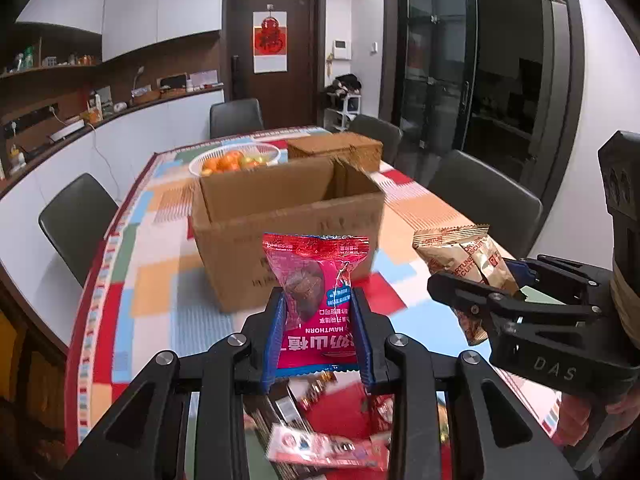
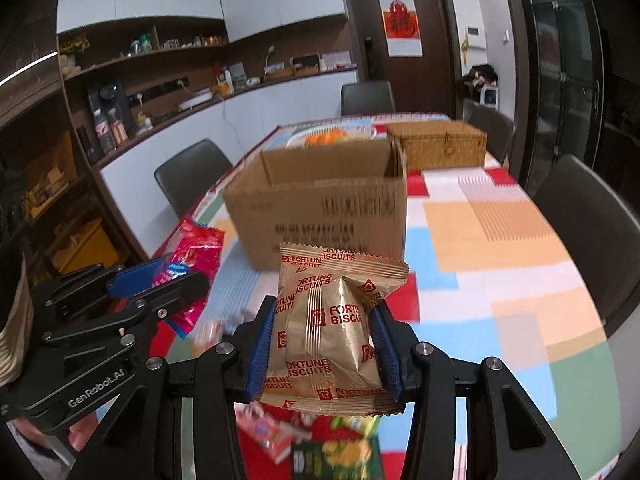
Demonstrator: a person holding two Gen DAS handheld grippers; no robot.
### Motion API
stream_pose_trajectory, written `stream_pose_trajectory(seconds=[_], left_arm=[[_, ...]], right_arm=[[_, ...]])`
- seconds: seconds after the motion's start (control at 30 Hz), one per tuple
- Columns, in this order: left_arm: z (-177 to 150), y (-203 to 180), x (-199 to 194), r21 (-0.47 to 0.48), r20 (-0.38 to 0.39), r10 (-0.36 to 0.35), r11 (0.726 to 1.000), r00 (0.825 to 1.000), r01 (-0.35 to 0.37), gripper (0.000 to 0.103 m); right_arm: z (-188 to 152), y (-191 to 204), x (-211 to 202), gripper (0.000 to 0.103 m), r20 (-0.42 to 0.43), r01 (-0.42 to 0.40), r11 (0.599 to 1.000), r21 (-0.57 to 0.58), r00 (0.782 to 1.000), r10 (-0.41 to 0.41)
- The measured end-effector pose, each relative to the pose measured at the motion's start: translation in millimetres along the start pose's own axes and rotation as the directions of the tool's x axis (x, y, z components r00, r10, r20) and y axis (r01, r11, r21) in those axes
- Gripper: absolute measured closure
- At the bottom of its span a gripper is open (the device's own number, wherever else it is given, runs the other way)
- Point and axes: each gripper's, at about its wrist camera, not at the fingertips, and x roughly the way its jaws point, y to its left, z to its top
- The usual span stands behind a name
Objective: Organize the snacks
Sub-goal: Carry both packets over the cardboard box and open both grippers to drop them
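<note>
Blurred snack packets (image 1: pixel 328 446) lie on the table just below and behind the left gripper (image 1: pixel 318 320), and more loose packets (image 2: pixel 336 446), one red and one green, lie under the right gripper (image 2: pixel 324 344). Between the blue pads (image 1: pixel 276 340) of the left gripper a red hawthorn packet (image 1: pixel 316 292) is clamped upright, its crimped top edge standing above the fingertips. To its right, at about the same height, the right gripper is clenched on a gold biscuit packet (image 2: pixel 328 328), which stands upright between its own blue pads (image 2: pixel 262 348) with the sealed top edge uppermost. From the right wrist camera the left gripper shows at the left with the red packet sticking out beyond its fingers. A person's fingers (image 1: pixel 576 420) wrap the handle of the right gripper at the lower right of the left view.

Ahead of both grippers an open cardboard box (image 2: pixel 320 208) stands on the patchwork tablecloth (image 2: pixel 500 220), flaps up. Beyond the box, to the left, sits a white bowl of oranges (image 1: pixel 236 158); to the right of that, a wicker basket (image 2: pixel 438 146) with its lid shut. Dark chairs (image 1: pixel 76 220) ring the table (image 1: pixel 160 280).
</note>
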Motion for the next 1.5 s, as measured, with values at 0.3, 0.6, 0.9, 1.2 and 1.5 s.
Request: stream_pose_trajectory(seconds=[0.3,0.6,0.9,1.2,1.5], left_arm=[[58,24,19,-0.014,0.043,0.024,1.0,0.999,-0.024,0.071],[108,49,56,-0.031,0.025,0.016,0.999,1.0,-0.015,0.071],[131,71,114,-0.06,-0.068,0.034,0.997,0.997,-0.038,0.071],[122,70,109,-0.023,-0.054,0.13,0.991,0.99,-0.132,0.045],[87,44,45,-0.015,0.036,0.116,0.993,0.993,-0.115,0.037]], right_arm=[[67,-2,20,0.056,0.073,0.004,1.0,-0.009,0.997,-0.003],[125,-8,57,0.056,0.069,0.0,1.0,-0.004,0.998,0.0],[164,-21,110,0.056,0.008,-0.01,1.0,0.021,1.0,0.01],[165,-35,137,0.032,-0.03,0.057,0.997,0.056,0.998,-0.056],[130,-22,80,0.031,0.032,0.075,0.997,-0.02,0.997,-0.075]])
